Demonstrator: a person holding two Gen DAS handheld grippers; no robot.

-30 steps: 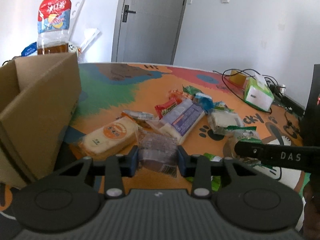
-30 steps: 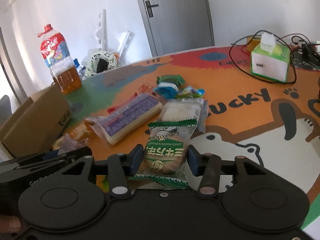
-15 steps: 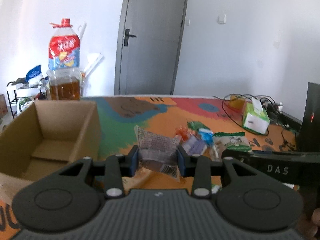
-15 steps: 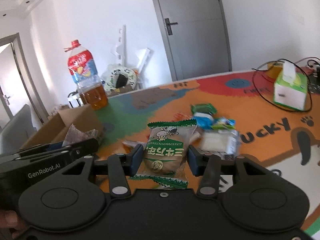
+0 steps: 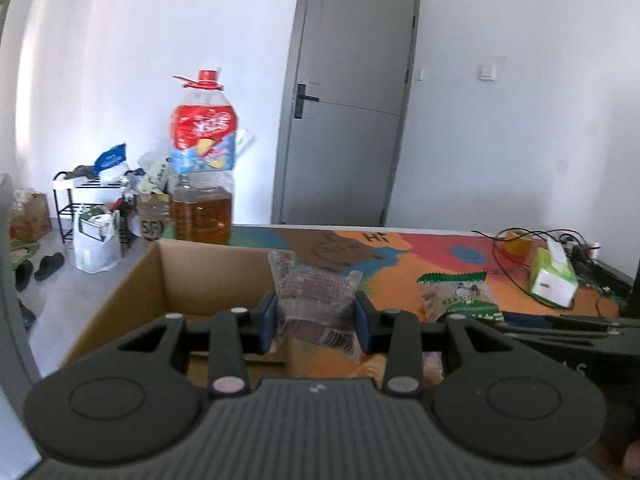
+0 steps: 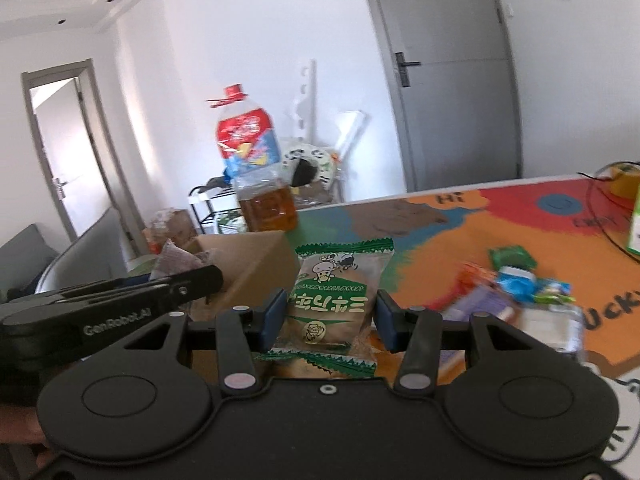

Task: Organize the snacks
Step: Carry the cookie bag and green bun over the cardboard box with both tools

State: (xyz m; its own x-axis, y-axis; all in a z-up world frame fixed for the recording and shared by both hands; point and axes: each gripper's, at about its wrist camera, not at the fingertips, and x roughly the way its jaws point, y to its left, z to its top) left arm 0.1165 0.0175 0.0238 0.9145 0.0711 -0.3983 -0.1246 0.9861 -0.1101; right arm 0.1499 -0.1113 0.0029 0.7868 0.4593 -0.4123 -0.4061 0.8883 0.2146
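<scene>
Left wrist: left tool point(image 5: 315, 322) clamps clear packet point(image 5: 314, 300) | right tool point(image 6: 330, 322) clamps green packet point(image 6: 334, 292)

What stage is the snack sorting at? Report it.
Done: nothing visibly packed; what shows of the cardboard box is bare inside. In hand: the left tool grips a clear packet of dark snack at the box's near edge; the right tool grips a green-trimmed packet. Left: several snacks lie on the colourful table.
</scene>
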